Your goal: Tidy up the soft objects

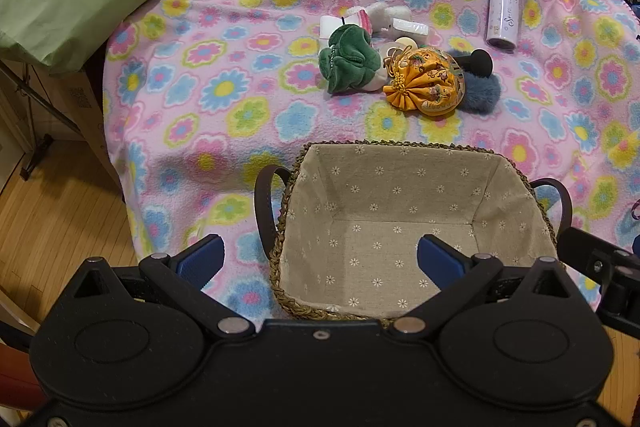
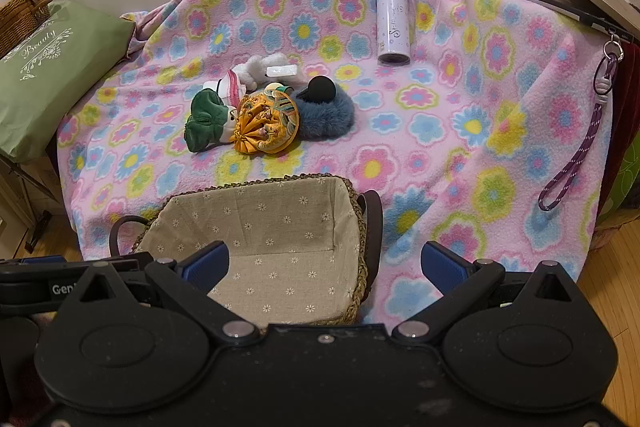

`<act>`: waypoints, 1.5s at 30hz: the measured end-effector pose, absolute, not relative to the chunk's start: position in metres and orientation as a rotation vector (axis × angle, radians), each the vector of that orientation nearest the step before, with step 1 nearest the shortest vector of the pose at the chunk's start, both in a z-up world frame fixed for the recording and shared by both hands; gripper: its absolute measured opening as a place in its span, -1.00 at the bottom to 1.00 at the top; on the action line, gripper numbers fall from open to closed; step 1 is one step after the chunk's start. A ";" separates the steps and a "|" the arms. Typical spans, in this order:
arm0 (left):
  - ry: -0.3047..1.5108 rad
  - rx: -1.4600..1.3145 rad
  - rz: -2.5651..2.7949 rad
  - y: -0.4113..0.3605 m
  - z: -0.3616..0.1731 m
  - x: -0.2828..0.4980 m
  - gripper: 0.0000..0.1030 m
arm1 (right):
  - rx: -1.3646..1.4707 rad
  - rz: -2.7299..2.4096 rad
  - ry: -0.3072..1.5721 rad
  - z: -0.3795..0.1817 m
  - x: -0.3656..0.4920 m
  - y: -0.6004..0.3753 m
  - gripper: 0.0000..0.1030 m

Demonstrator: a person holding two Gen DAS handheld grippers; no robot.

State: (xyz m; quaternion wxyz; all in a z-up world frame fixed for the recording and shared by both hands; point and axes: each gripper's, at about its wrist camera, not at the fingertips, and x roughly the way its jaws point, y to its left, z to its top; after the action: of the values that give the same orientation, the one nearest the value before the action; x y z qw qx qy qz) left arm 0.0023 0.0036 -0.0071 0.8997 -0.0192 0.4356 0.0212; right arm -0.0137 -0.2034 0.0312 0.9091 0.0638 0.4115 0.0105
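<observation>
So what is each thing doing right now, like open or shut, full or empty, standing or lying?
Left gripper: open, holding nothing.
Right gripper: open, holding nothing.
Basket: upright, empty inside.
Bottle: lying down, cap on.
Orange pouch: lying in the pile, drawn shut.
Green plush toy: lying beside the pouch.
Blue fluffy thing: lying behind the pouch.

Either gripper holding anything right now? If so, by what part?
Nothing held. Left gripper and right gripper are both open and empty above the lined basket; the soft items, such as the orange pouch, lie untouched on the blanket.
</observation>
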 end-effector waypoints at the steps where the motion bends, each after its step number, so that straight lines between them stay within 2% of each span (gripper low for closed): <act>1: 0.902 -0.040 0.044 0.004 -0.007 0.002 0.93 | 0.131 0.022 0.848 0.031 -0.014 -0.203 0.99; 34: 0.906 -0.038 0.045 0.000 -0.012 0.001 0.93 | 0.130 0.024 0.848 0.031 -0.014 -0.203 0.99; 45: 0.875 -0.043 0.029 0.002 -0.011 0.000 0.93 | 0.140 0.029 0.792 0.032 -0.015 -0.202 0.99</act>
State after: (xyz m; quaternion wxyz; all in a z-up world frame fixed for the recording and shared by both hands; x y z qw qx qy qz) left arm -0.0002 0.0015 -0.0106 0.9056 -0.0210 0.4234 0.0141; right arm -0.0147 -0.2017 0.0324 0.9201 0.0681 0.3854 0.0142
